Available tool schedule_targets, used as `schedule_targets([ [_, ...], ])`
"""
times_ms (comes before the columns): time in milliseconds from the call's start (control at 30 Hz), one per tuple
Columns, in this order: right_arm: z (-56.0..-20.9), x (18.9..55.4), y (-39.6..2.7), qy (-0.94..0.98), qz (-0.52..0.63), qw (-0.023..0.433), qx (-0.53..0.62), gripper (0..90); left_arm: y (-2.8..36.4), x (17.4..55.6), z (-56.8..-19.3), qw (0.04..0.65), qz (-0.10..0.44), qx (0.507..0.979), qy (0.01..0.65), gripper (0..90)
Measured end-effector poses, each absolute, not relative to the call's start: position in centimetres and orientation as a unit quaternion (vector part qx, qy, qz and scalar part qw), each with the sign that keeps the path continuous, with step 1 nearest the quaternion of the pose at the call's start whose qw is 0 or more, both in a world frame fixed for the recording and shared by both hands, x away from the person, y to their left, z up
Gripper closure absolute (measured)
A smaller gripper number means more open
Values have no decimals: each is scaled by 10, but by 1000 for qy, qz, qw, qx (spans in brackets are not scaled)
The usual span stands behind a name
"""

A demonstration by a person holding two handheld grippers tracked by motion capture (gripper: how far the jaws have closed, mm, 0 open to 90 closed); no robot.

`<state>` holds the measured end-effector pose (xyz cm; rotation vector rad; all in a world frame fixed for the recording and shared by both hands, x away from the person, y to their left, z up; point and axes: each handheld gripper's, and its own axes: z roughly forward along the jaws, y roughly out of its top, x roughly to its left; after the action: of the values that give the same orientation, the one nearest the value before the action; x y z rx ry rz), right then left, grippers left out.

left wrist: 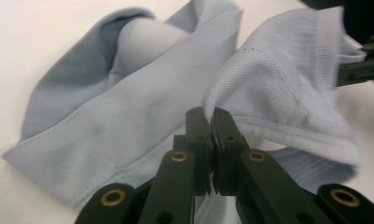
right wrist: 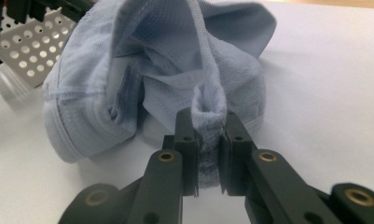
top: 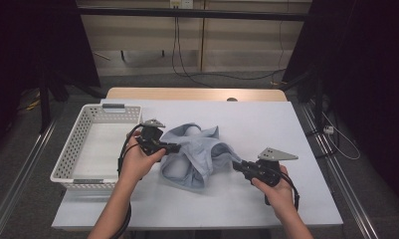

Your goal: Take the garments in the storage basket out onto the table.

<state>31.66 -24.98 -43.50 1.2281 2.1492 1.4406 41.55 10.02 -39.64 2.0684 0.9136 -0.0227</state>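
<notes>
White table, garment between both grippers' fingers.

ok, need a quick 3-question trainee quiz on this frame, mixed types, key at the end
1. True or false: both grippers, left gripper and right gripper, have their jaws shut on the light blue garment.
2. Which side of the garment is the white basket on in the high view? A) left B) right C) behind it
3. Fill in: the basket holds ____ .

Key: 1 true; 2 A; 3 nothing
</notes>
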Motion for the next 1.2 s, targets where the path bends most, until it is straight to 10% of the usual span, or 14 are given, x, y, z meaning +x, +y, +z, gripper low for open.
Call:
schedule_targets([
  [1200,-444,319,-226,768,485,127,399,803,93,417,-432,373,15,849,375,843],
])
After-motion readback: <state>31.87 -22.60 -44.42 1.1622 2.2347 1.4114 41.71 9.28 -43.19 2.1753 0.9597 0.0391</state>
